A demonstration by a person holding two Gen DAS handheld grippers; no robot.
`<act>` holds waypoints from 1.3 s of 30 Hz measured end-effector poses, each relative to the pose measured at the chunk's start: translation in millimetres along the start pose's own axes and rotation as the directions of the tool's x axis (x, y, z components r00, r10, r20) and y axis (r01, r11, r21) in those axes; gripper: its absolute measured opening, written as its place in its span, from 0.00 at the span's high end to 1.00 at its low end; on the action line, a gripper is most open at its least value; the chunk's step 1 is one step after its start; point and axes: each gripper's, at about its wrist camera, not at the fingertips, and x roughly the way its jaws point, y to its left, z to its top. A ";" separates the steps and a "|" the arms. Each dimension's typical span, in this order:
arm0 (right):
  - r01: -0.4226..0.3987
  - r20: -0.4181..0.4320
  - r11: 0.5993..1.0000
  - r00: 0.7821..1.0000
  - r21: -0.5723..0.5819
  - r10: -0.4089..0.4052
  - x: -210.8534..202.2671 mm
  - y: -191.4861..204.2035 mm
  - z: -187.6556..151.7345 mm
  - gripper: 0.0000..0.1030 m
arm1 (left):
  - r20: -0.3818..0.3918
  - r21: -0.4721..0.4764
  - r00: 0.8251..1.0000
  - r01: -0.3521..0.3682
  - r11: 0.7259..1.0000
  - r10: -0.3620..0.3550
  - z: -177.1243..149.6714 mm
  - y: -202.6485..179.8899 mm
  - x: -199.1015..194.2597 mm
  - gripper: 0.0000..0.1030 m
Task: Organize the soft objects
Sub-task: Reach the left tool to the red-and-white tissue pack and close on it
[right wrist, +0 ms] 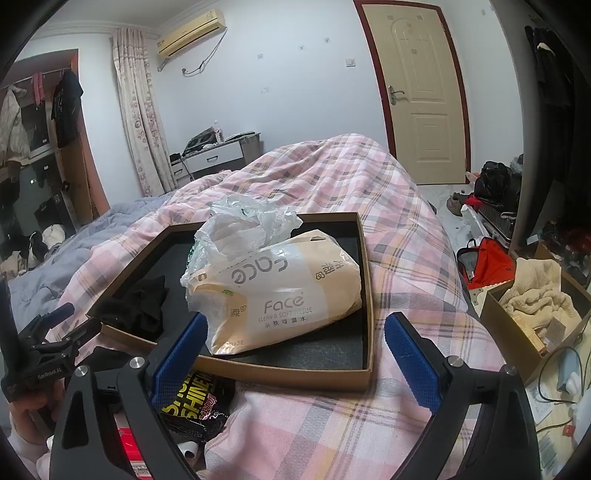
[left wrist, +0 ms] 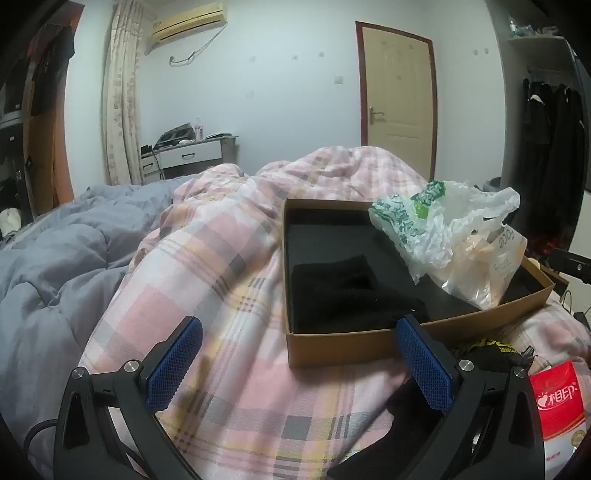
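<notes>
**Both tongs spread above the plaid quilt, box of soft things just ahead**

Left gripper (left wrist: 299, 369) hangs with its blue pads wide apart and nothing between them, over the pink plaid quilt (left wrist: 207, 266). Right gripper (right wrist: 295, 363) is likewise spread and holds nothing; its left pad sits in front of the near rim of the cardboard box (right wrist: 295, 373).

Near the grippers, on the quilt, lie a black snack packet (right wrist: 195, 406) with yellow lettering and a red-and-white packet (left wrist: 557, 410).

Just beyond stands the shallow brown box with a dark lining. Inside it, a black cloth (left wrist: 343, 291) lies bunched in the near-left corner as the left wrist sees it. A beige pack of Face tissue (right wrist: 280, 291) rests on its side toward the other end, with a crumpled white plastic bag (right wrist: 251, 221) touching its top.

Farther off: a grey duvet (left wrist: 55, 258), a white drawer unit (right wrist: 218, 158), a floral curtain (right wrist: 138, 110), a wall air conditioner (right wrist: 192, 31) and a cream door (right wrist: 421, 92).
</notes>
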 end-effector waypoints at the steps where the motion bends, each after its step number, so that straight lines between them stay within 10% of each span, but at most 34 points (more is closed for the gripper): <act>1: 0.002 0.000 1.000 1.000 -0.002 -0.002 0.0 -0.2 -0.1 0.07 | -0.014 -0.005 1.000 0.023 1.000 -0.023 0.8 1.3 0.0 0.00; 7: 0.001 -0.001 1.000 1.000 -0.001 -0.001 0.1 -1.3 -0.6 0.06 | -0.125 -0.093 0.953 0.266 0.959 -0.277 10.0 7.8 -1.2 0.00; 16: 0.000 -0.001 1.000 1.000 0.002 0.000 0.3 -1.9 -0.9 0.06 | -0.145 -0.090 0.812 0.558 0.825 -0.565 23.5 -12.8 -41.2 0.00; 21: 0.000 0.000 1.000 1.000 0.002 0.000 0.0 -2.3 -1.1 0.06 | -0.276 -0.051 0.680 0.696 0.716 -0.680 8.3 -58.6 -40.7 0.00; 25: 0.000 -0.001 1.000 1.000 0.002 0.000 0.1 -2.5 -1.0 0.06 | -0.369 -0.028 0.609 0.747 0.664 -0.702 -5.2 -85.6 -35.8 0.00; 32: 0.000 -0.001 1.000 1.000 0.002 0.000 0.4 -2.4 -0.7 0.06 | -0.426 -0.057 0.538 0.787 0.615 -0.728 -19.7 -94.1 -32.0 0.00; 39: 0.000 -0.002 1.000 1.000 0.003 0.000 0.3 -2.3 -0.5 0.06 | -0.477 -0.041 0.529 0.784 0.619 -0.702 -28.8 -97.3 -24.1 0.00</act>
